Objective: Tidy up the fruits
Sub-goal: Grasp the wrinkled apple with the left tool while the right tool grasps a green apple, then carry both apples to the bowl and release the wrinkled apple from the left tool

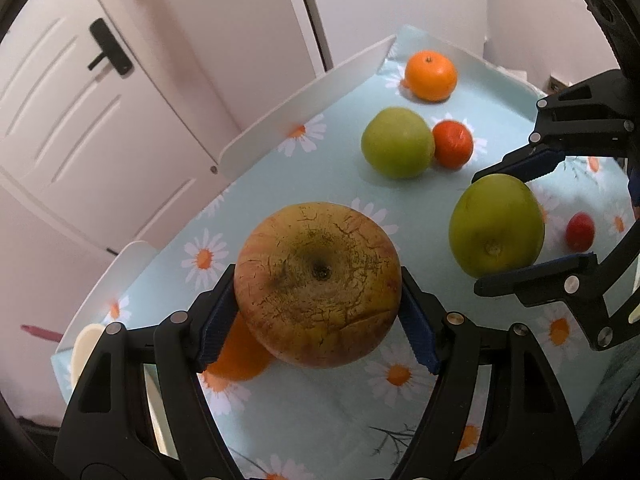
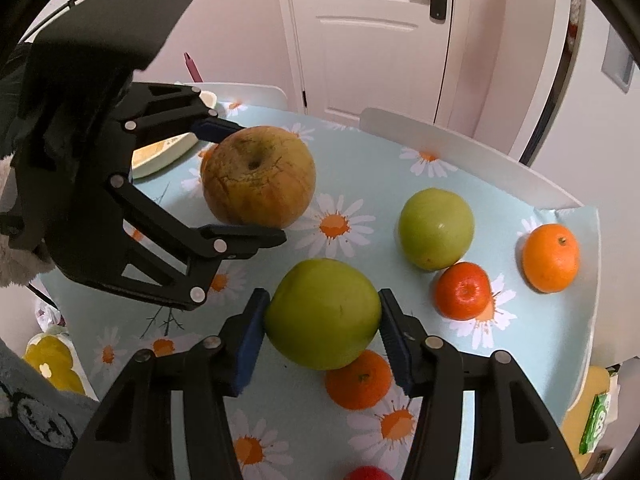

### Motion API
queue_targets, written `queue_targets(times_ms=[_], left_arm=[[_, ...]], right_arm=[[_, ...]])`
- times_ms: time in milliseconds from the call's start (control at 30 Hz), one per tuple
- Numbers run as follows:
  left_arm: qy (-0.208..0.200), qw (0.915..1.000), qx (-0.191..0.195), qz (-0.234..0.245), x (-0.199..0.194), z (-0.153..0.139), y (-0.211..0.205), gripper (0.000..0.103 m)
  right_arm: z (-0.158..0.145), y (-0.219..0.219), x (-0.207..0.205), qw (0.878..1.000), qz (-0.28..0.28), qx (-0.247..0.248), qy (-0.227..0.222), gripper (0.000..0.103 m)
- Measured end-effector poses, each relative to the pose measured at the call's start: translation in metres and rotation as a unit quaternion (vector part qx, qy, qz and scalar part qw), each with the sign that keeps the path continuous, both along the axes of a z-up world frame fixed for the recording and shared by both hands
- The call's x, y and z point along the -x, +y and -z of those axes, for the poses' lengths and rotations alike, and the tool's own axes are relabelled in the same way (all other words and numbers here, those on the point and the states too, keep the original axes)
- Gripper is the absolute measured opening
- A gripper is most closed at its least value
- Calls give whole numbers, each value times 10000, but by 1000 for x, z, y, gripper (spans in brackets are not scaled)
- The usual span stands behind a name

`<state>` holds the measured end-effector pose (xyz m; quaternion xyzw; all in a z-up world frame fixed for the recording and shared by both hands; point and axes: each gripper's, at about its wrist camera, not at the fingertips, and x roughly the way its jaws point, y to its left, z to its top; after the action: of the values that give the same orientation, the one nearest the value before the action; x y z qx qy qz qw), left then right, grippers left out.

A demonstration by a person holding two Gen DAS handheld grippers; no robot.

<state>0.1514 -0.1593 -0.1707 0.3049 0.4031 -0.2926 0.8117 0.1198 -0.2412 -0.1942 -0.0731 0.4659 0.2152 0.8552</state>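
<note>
hidden under big apple: an orange fruit (image 1: 240, 356) is mostly covered by the russet apple (image 1: 318, 284) and the left gripper's near finger; only a lower edge is seen.
hidden under green apple: in the right wrist view a small orange (image 2: 358, 380) is half covered by the held green apple (image 2: 322, 314).
cut off: a red fruit (image 2: 366, 474) is clipped by the bottom edge of the right wrist view; in the left wrist view it is partly screened by the right gripper's finger.
hard to make out: a pale dish (image 2: 168, 152) behind the left gripper is largely blocked by its linkage; contents cannot be told. A green packet (image 2: 596, 424) past the table edge is too small to read.
left gripper (image 1: 318, 312): moderately wide, blue pads pressed on both flanks of the russet apple, stem pit facing the camera. Whether the apple is clear of the cloth cannot be told.
right gripper (image 2: 322, 340): narrower, both pads seated on the green apple's sides; fruit is gripped.
gripper relation: side by side, near each other, each seen in the other's view, not touching.
loose fruit: a second green apple (image 2: 436, 234) lies on the daisy tablecloth (image 2: 540, 332), touching a red-orange mandarin (image 2: 464, 290); a larger orange (image 2: 550, 256) sits apart near the table's far corner.
background: white door (image 2: 380, 32) with black handle, white chair backs at the table edge.
</note>
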Motion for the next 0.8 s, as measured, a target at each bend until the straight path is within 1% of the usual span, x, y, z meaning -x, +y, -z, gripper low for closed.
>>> queue_targets(times_ms=[200, 433, 600, 800], left_arm=[[-221, 9993, 119, -275, 13, -22, 9, 79], [-435, 9958, 303, -752, 29, -54, 30, 79], [-535, 9915, 483, -1085, 36, -70, 58, 79], [-620, 9869, 618, -1359, 37, -86, 103, 79]], right_arm=[[-22, -3, 11, 9997, -67, -86, -228, 50], [-50, 1, 24, 9981, -344, -135, -493, 50], [-68, 18, 27, 9966, -551, -67, -616, 50], [-86, 54, 24, 9958, -593, -112, -692, 50]])
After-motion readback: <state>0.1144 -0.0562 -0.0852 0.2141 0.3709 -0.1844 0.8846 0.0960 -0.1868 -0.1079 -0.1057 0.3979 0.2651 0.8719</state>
